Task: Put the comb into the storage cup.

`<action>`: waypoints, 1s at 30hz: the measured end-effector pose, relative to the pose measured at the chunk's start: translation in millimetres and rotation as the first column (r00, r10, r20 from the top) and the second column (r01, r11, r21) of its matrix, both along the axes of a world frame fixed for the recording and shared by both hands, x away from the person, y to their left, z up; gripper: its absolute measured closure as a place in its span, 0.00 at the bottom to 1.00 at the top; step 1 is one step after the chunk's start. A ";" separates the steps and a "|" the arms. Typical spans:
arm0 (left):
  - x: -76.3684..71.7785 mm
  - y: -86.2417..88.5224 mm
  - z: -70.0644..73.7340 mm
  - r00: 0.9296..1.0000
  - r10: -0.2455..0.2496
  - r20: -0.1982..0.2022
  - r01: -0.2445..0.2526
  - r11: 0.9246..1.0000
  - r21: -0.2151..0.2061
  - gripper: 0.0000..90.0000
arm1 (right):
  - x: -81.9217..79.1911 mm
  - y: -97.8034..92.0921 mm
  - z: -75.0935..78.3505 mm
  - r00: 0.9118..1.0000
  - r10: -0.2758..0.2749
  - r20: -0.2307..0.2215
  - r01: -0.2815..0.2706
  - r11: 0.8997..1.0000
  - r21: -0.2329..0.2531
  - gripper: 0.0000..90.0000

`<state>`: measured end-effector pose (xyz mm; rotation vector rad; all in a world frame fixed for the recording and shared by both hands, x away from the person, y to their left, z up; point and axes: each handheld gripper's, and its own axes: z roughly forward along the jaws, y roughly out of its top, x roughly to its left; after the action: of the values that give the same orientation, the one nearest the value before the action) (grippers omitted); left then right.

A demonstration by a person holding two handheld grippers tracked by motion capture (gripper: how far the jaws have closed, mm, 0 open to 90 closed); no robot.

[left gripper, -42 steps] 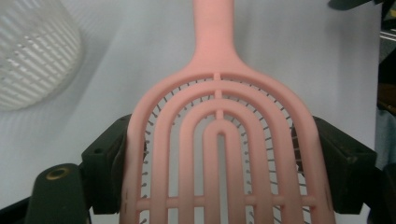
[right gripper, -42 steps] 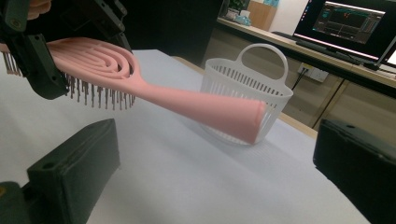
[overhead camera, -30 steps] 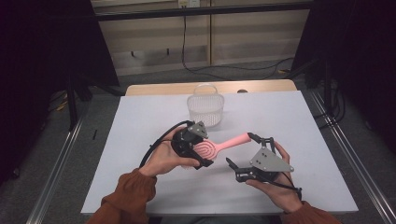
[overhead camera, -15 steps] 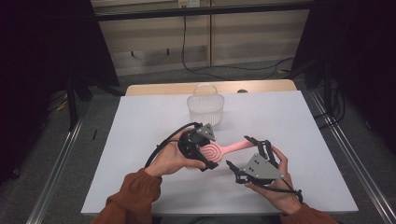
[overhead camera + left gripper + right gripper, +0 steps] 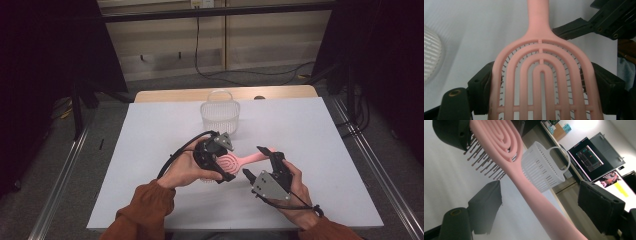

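A pink hairbrush (image 5: 244, 160) with a vented oval head is held just above the white table, bristles down. My left gripper (image 5: 226, 161) is shut on the head, one jaw on each side edge. In the left gripper view the brush head (image 5: 541, 62) sits between the black jaws of the left gripper (image 5: 544, 83). My right gripper (image 5: 254, 161) stands open, its jaws straddling the handle without touching it. In the right gripper view the handle (image 5: 536, 202) runs through the wide gap of the right gripper (image 5: 544, 206), and the left gripper (image 5: 451, 132) shows at the top left.
A white slatted plastic basket (image 5: 220, 115) with a handle stands at the table's far middle, also behind the brush as the basket (image 5: 544, 170). The white table (image 5: 325, 130) has bare surface left and right of the hands. Cables trail from both grippers.
My left gripper has shifted slightly right and turned the brush head flatter. My right gripper has moved in toward the handle, and its jaws now stand on either side of it.
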<state>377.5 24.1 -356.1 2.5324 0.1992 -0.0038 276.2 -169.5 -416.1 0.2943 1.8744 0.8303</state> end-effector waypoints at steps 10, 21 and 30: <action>-0.4 -2.3 -2.6 1.000 -0.004 -0.013 0.004 1.000 0.004 0.22 | 2.7 6.3 -10.4 0.999 -0.013 0.043 0.017 0.996 -0.086 0.34; 0.1 -3.6 -7.7 1.000 0.002 -0.027 -0.001 1.000 0.022 0.22 | -1.0 17.5 -18.3 0.995 0.002 0.097 0.018 0.977 -0.213 0.50; -0.3 -5.6 -8.3 0.999 -0.001 -0.036 0.002 1.000 0.026 0.22 | -3.2 26.5 -22.8 0.988 0.017 0.151 0.031 0.950 -0.310 0.66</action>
<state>377.1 18.5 -364.4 2.5600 0.2133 -0.0481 273.0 -143.1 -438.9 0.0382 1.8258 0.5232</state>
